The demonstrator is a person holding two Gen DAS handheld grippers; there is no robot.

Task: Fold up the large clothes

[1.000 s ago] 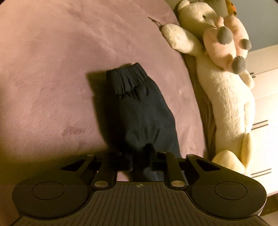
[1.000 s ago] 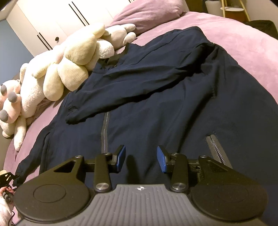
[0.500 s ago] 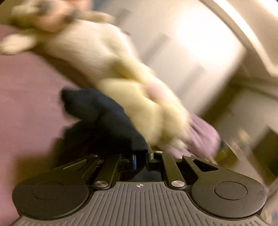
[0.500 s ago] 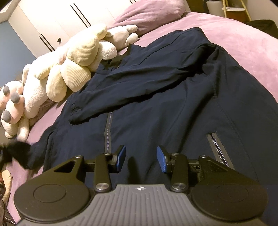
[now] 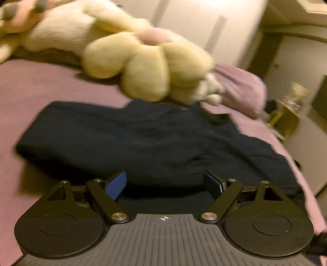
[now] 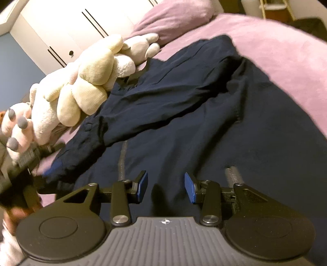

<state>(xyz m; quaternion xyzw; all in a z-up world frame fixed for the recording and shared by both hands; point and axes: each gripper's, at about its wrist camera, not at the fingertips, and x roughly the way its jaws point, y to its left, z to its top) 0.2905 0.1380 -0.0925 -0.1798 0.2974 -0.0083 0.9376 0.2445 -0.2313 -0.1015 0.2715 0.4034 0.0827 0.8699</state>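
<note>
Left gripper (image 5: 165,185): jaws stood wide apart with nothing between the blue pads (image 5: 116,185); it sat at the bottom centre of the left wrist view. In the right wrist view it showed as a blurred dark shape at the lower left edge (image 6: 28,161).
Right gripper (image 6: 165,187): jaws were spread, clamping nothing, at the bottom centre of its own view, with dark cloth showing in the gap.
Jacket (image 6: 204,126): a dark navy garment lay spread on the bed, filling the middle and right of the right wrist view, directly beyond and beneath the right gripper's fingers.
Jacket in left view (image 5: 155,141): it filled the middle of the frame, just past the open left fingertips; whether they touched it could not be told.
Sleeve (image 6: 163,106): lay folded across the jacket's chest, running from upper right toward centre left.
Front zip (image 6: 122,155): ran up the frame just above the right gripper's left finger.
Pocket zip (image 6: 234,174): lay just above its right finger.
Bedcover (image 6: 286,67): pink-purple, beneath the jacket.
Plush toys (image 6: 87,88): cream, at the upper left, touching the jacket's collar end.
Pillow (image 6: 175,18): purple, top centre.
Wardrobe (image 6: 61,30): white doors, upper left.
</note>
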